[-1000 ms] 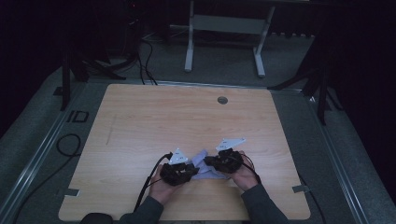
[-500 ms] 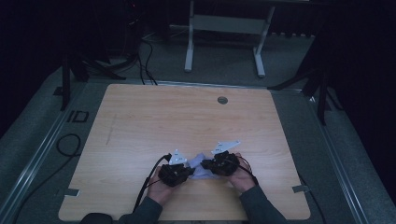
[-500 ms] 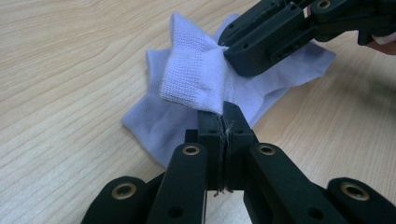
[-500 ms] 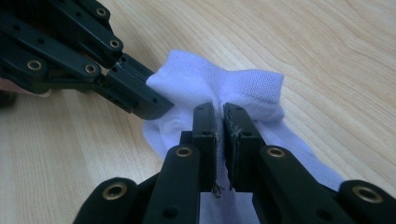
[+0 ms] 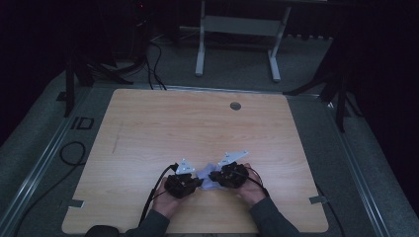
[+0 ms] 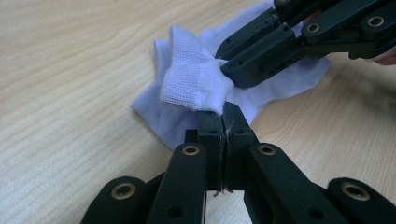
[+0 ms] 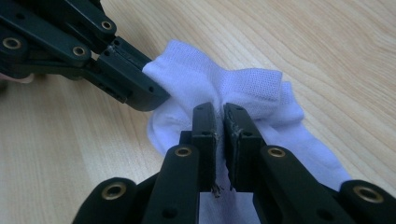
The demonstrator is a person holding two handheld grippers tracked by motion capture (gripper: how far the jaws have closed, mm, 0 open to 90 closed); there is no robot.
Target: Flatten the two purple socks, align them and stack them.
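We have both tongs clamped on the one white sock (image 6: 196,86), near the front edge of the counter (image 5: 163,123), between our two hands.

Left tongs (image 6: 223,116): jaws pressed together on the ribbed cuff's lower edge, fabric pinched thin between the pads. They have just been closing, with cuff fabric between them. Right tongs (image 7: 219,116): jaws nearly together, biting the cuff's other side, cloth visible in the slit.

Why held like this, our read:
- Two grips on opposite sides of the same cuff, tongs pointing toward each other in the high view (left (image 5: 199,181), right (image 5: 211,176)). That suits spreading the opening or turning/folding the cuff; we can't tell which.
- The cuff is bunched and lifted, while the foot part trails flat on the counter. So only the gripped end carries load and the wood keeps the rest from swinging.
- Grips sit at the thick ribbed band, not the thin knit: less slip, less stretch.
- Working close to the counter's front edge keeps our wrists low and the reach short.

Risk: pinches are shallow, at the fabric's edge; a hard pull apart could slip one side out.

Writing: sock has no logo or print we can see. No readable marks on the tongs. On the floor left of the counter there's a marking that reads roughly "ID" (image 5: 81,123); nothing else legible.
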